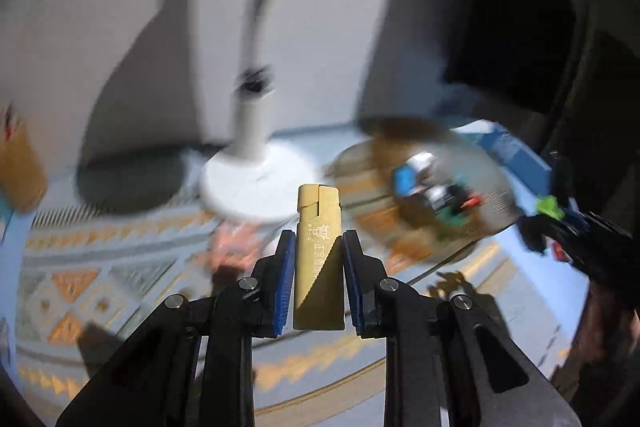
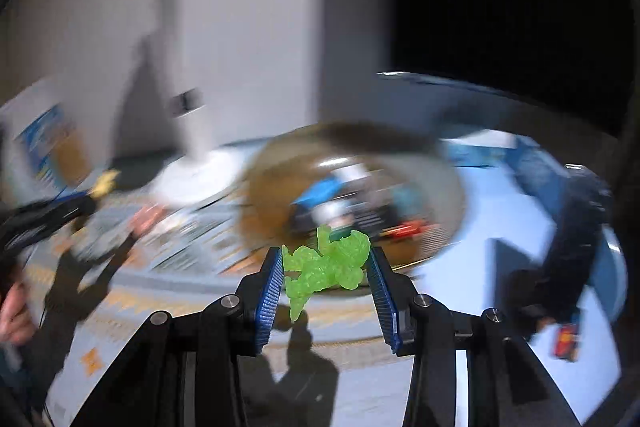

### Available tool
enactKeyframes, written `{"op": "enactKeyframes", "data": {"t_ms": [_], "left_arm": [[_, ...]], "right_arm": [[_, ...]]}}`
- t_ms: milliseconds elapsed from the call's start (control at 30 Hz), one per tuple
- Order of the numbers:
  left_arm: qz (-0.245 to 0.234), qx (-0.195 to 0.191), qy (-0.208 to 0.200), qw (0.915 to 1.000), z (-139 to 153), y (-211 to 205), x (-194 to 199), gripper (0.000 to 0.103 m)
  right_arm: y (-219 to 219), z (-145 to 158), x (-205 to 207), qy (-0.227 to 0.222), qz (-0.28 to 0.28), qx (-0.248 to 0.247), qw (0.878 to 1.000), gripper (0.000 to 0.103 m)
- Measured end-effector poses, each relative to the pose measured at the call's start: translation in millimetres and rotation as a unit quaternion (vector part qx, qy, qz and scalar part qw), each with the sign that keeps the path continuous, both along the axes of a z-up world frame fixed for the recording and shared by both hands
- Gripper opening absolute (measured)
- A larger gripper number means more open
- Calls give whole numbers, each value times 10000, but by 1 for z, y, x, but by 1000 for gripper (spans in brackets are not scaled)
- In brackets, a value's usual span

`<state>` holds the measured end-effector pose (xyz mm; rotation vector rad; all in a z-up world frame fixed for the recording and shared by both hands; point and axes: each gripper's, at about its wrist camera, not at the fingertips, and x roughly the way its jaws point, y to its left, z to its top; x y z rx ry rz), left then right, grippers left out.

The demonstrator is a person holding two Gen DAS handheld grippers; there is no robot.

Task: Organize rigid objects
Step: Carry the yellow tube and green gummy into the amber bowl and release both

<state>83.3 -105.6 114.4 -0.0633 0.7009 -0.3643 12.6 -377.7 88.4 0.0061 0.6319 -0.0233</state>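
Observation:
My left gripper [image 1: 318, 239] is shut on a gold lighter [image 1: 318, 267], held upright above the patterned cloth. The right gripper [image 2: 325, 259] is shut on a translucent green toy figure [image 2: 328, 267], which fills the gap between its blue pads. Beyond both stands a brown bowl [image 2: 272, 179] with several small items inside, blurred by motion. In the left wrist view the bowl [image 1: 492, 183] is to the right, and the green toy [image 1: 551, 207] shows at the far right. In the right wrist view the lighter [image 2: 105, 183] shows at the far left.
A white lamp base [image 1: 256, 187] stands behind the lighter, left of the bowl. A blue box [image 1: 516, 151] lies behind the bowl. A black object [image 2: 568, 259] and a small red item [image 2: 566, 339] lie at right. A person's hand [image 2: 12, 315] is at the left edge.

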Motion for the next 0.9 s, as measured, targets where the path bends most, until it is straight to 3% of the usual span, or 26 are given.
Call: {"op": "enactKeyframes", "data": {"t_ms": [100, 233, 367, 500, 633, 900], "left_arm": [[-330, -156, -96, 9993, 25, -43, 19, 21], [-568, -413, -52, 9975, 39, -88, 50, 21], [-656, -468, 172, 9966, 28, -119, 76, 21], [-693, -392, 608, 9950, -3, -145, 94, 21], [-705, -262, 793, 9940, -24, -159, 99, 21], [-741, -101, 930, 9929, -31, -167, 104, 23]], "right_arm": [[-42, 15, 21, -36, -580, 273, 9979, 42], [-72, 24, 42, -107, -814, 595, 9948, 42], [-85, 18, 65, 23, -861, 787, 9932, 42], [-93, 1, 81, 350, -795, 987, 9913, 42], [-96, -16, 89, 582, -675, 1113, 9898, 42], [-99, -30, 93, 1043, -643, 1387, 9827, 42]]}}
